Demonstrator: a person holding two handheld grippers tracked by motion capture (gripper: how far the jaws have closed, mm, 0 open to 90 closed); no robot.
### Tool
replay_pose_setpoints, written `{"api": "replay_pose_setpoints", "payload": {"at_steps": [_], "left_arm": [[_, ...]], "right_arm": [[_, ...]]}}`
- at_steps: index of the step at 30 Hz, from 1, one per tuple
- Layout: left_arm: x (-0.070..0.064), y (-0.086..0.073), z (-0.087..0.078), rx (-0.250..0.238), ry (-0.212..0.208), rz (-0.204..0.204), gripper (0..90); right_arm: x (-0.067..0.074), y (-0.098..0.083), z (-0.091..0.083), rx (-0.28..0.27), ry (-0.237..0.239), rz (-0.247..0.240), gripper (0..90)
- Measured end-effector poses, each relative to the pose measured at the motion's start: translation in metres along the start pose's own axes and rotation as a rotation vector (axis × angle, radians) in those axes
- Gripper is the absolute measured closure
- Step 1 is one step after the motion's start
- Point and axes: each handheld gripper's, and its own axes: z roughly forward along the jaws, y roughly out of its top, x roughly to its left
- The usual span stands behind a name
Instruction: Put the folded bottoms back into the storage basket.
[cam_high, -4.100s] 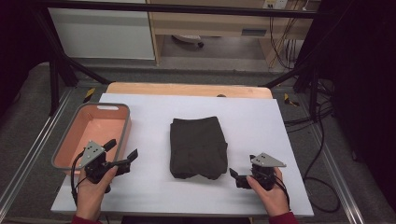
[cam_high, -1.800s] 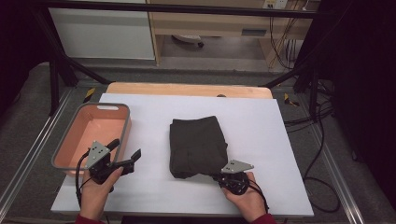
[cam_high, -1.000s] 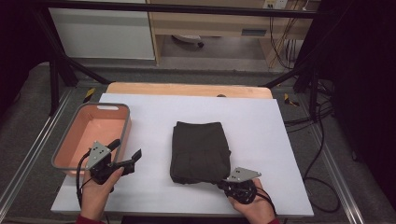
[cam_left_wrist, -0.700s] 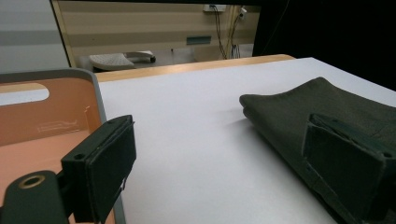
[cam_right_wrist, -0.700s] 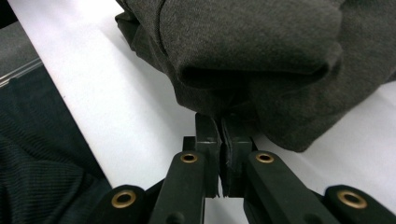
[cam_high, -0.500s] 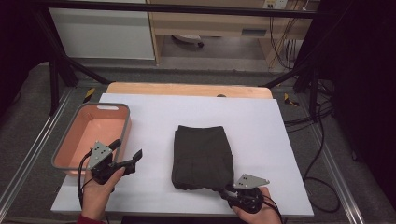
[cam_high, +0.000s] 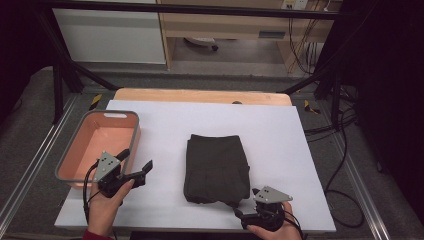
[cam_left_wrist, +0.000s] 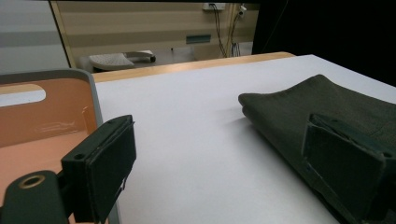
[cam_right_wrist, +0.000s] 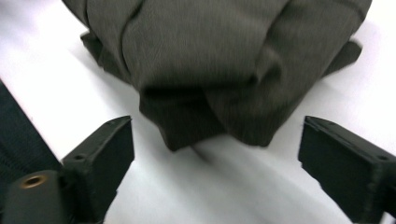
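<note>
Cloth lies folded mid-worktop, near corner just off right tool, jaws just opened, nothing gripped; left tool open beside tray.

Folded dark-green woven cloth is lying at the centre of the white rectangular table; the salmon plastic tub is sitting at nine o'clock, well apart.

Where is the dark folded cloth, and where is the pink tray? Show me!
dark folded cloth (cam_high: 217, 167), high view, middle of its top layer.
pink tray (cam_high: 116, 115), high view, grey rim at the far end by the handle slot.
</note>
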Motion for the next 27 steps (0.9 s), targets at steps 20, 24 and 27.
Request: {"api": "replay_pose_setpoints", "payload": {"at_steps": [20, 24, 27], "left_arm": [[-0.004, 0.000, 0.001, 0.011, -0.004, 0.020, 9.9], [-0.004, 0.000, 0.001, 0.011, -0.005, 0.021, 10.0], [-0.005, -0.001, 0.002, 0.012, -0.011, 0.019, 9.9]], "right_arm": [[0.015, 0.013, 0.038, 0.034, -0.021, -0.131, 13.6], [0.018, 0.010, 0.043, 0.046, -0.064, -0.172, 18.6], [0.018, 0.009, 0.044, 0.046, -0.081, -0.194, 25.5]]}}
